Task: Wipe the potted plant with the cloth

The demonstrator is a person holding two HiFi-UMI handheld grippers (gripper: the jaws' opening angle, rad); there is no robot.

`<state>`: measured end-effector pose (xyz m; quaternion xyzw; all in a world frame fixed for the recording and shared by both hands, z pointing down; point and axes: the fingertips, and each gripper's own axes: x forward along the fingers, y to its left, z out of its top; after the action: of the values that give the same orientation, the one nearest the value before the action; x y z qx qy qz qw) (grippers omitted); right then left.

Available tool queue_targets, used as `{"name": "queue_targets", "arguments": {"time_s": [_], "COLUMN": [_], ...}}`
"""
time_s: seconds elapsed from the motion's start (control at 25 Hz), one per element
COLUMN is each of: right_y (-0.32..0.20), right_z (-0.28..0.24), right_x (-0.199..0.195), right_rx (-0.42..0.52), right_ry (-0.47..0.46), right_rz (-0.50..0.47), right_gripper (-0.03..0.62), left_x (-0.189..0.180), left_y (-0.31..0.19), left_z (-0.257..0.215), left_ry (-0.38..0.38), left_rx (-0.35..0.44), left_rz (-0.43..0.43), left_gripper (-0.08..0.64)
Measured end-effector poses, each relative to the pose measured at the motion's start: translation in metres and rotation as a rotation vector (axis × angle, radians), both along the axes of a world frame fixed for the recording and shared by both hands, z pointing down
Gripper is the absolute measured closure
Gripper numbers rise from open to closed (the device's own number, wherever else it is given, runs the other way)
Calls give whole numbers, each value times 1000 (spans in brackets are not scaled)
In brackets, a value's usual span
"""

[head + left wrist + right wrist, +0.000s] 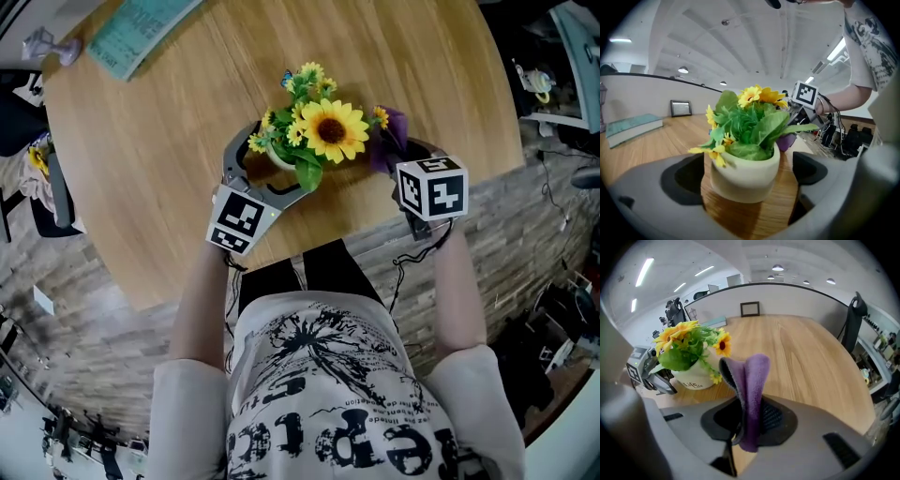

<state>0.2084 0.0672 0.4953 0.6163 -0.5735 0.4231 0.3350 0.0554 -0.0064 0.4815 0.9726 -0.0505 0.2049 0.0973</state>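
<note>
Jaws of the left gripper (749, 174) stand wide apart on either side of the cream ceramic pot of yellow sunflowers and green leaves (743, 157), pads clear of its wall. That pot sits on the round light-wood tabletop (159, 141), near the edge closest to the person. Just beside it, the right gripper (747, 414) is clamped on a folded purple fleecy cloth (753, 378).

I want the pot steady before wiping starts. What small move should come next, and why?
Probably close the left gripper on the pot. Its jaws stand open on either side of the pot with gaps, so nothing steadies it yet. The right gripper is already shut on the purple cloth and holds it up beside the plant, ready to wipe.
</note>
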Motion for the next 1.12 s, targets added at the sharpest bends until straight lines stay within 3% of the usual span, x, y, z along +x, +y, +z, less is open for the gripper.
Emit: {"name": "queue_targets", "arguments": {"time_s": [0.24, 0.48, 0.68, 1.12], "right_y": [-13, -17, -17, -16], "right_z": [-1, -1, 1, 4], "right_x": [12, 15, 12, 5], "right_rx": [23, 40, 40, 39], "right_ry": [-7, -29, -49, -77], "right_rz": [0, 6, -4, -23], "right_gripper": [509, 509, 510, 511], "left_x": [18, 22, 22, 20], "left_y": [-1, -4, -8, 0], "left_z": [8, 23, 29, 16], "left_ry": [-42, -102, -145, -148], "left_rx": [14, 44, 91, 109], "left_rz": [48, 35, 4, 65], "left_gripper": [-29, -26, 35, 31]}}
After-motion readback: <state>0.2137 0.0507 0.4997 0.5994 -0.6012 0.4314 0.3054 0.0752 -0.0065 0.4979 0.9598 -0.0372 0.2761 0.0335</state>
